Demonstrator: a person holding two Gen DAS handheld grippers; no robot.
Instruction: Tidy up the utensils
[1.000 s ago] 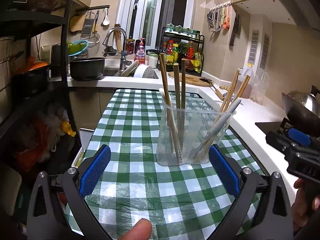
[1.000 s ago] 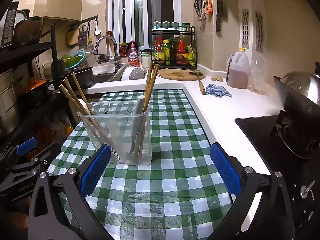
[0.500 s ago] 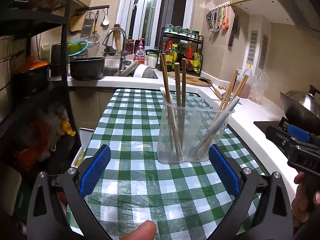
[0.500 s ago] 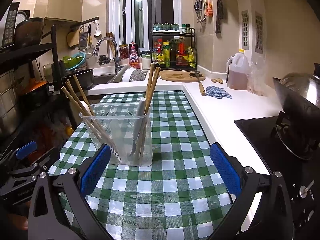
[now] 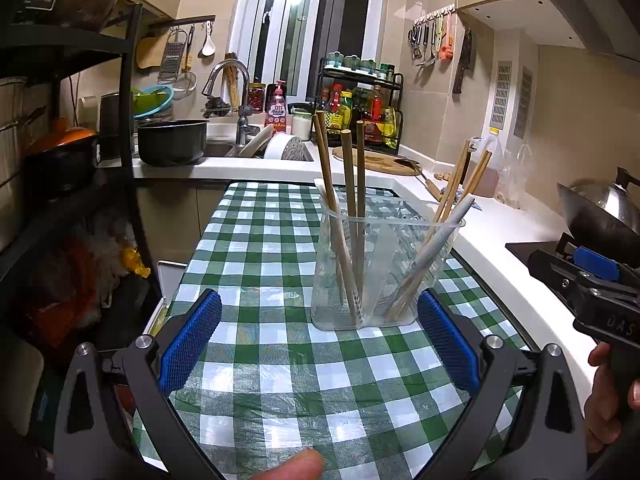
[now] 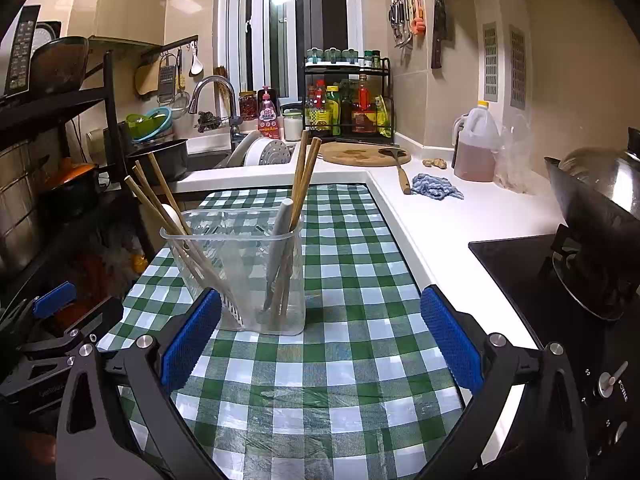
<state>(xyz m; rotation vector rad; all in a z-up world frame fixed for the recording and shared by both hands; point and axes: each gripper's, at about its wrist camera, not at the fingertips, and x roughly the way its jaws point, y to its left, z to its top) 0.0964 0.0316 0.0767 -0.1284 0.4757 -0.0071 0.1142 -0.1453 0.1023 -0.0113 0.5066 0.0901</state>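
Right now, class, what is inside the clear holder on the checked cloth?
The holder contains wooden chopsticks leaning in two groups, plus a pale grey handle and a white one. Their lower ends blur behind the ribbed plastic, so which utensils those handles belong to stays hidden.

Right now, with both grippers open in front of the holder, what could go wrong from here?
1. The clear holder looks light, and its chopsticks lean out well past the rim. A nudge from the right gripper, whose left pad sits close to the holder's front, could tip it.
2. The left gripper is open wide beside the holder; closing on the thin plastic wall might squash or slide it on the glossy tablecloth.
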